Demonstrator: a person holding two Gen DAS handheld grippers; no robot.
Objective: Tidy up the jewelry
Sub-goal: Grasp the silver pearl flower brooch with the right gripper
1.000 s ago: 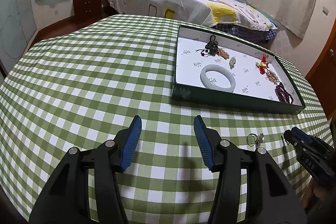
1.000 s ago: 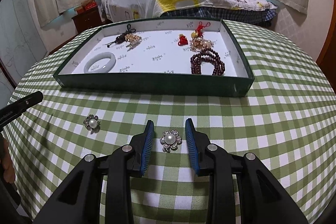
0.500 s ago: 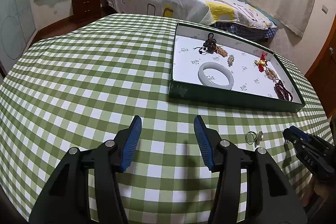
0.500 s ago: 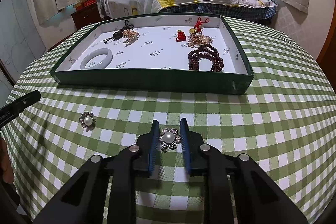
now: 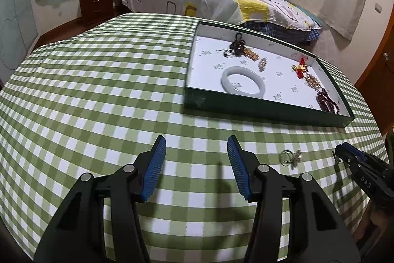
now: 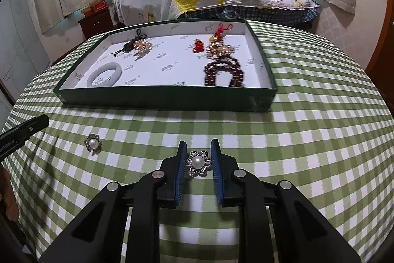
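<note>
Most of the jewelry already lies in the green tray [image 6: 162, 100] on the checked desk [image 6: 307, 139]: a white bangle [image 6: 104, 74], a dark knotted cord piece [image 6: 130, 44] next to a gold cluster, a small red charm [image 6: 197, 46], a red-tasselled gold piece and a coil of dark red beads [image 6: 224, 72]. Two pearl flower brooches are not yet put away, and both sit on the cloth in front of the tray's near wall. By my reading the sorting is well along, with these two pieces left, unless something lies outside both views.

The right hand-held gripper [image 6: 198, 160] points steeply down at the desk with the nearer pearl brooch [image 6: 198, 162] between its blue pads [image 6: 182, 164]. Its jaws have just been closing, and the pads now sit against the brooch's sides, so it looks gripped (though the brooch appears to be resting on the cloth, not lifted). The other pearl brooch [image 6: 92, 143] lies off to the left, near the tip of the left tool.

The left hand-held gripper [image 5: 197, 159] also angles down over the desk, about half open with only cloth between its fingers. It holds nothing. In its view the loose brooch [image 5: 291, 158] lies just beyond its right finger, with the right tool at the picture's right edge.
</note>
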